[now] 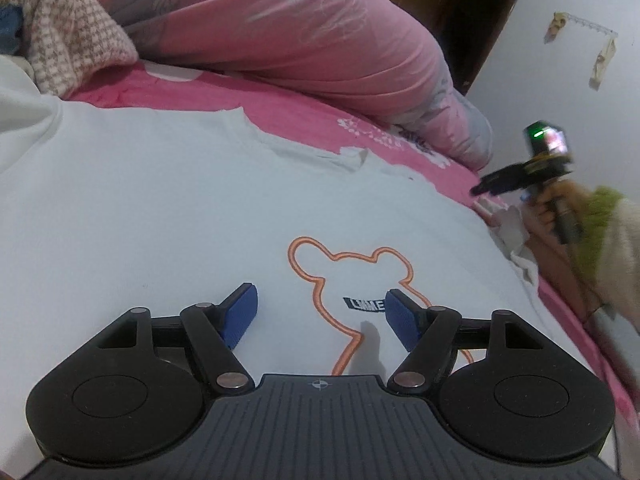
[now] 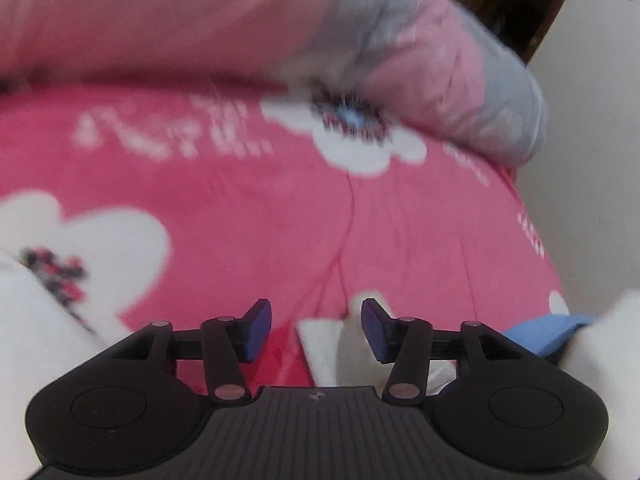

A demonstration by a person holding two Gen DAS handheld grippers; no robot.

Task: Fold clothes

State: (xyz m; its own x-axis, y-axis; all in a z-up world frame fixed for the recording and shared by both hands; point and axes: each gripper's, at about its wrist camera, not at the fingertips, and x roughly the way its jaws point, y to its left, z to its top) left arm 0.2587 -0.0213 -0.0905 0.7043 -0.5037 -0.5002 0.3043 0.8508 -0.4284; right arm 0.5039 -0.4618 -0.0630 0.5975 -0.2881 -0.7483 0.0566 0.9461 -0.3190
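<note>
Shirt: the white soft cotton T-shirt with an orange bear outline (image 1: 208, 208) lies spread out, front up, on the pink bed sheet with white flowers (image 2: 248, 216). It fills the middle of the left wrist view.
Left gripper: the left gripper (image 1: 320, 316) hangs just over the bear picture with its blue pads wide apart, holding nothing.
Right gripper: the right gripper (image 2: 316, 330) is let go too, pads apart. A white bit of cloth (image 2: 340, 344) pokes up between them, but they do not pinch it.
Risk, slipping: the shirt is thin and floppy. I think a pinch could catch only the top layer, so the fold would go crooked.
Risk, bunching: the sheet is soft, so the pads might grab it along with the shirt.
Risk, blur: the right wrist view is smeared, so aiming there is hard.
Other soft things: a puffy pink and grey quilt (image 1: 304, 36) sits in the upper middle. A checked fuzzy blanket (image 1: 68, 32) is at the upper left.
</note>
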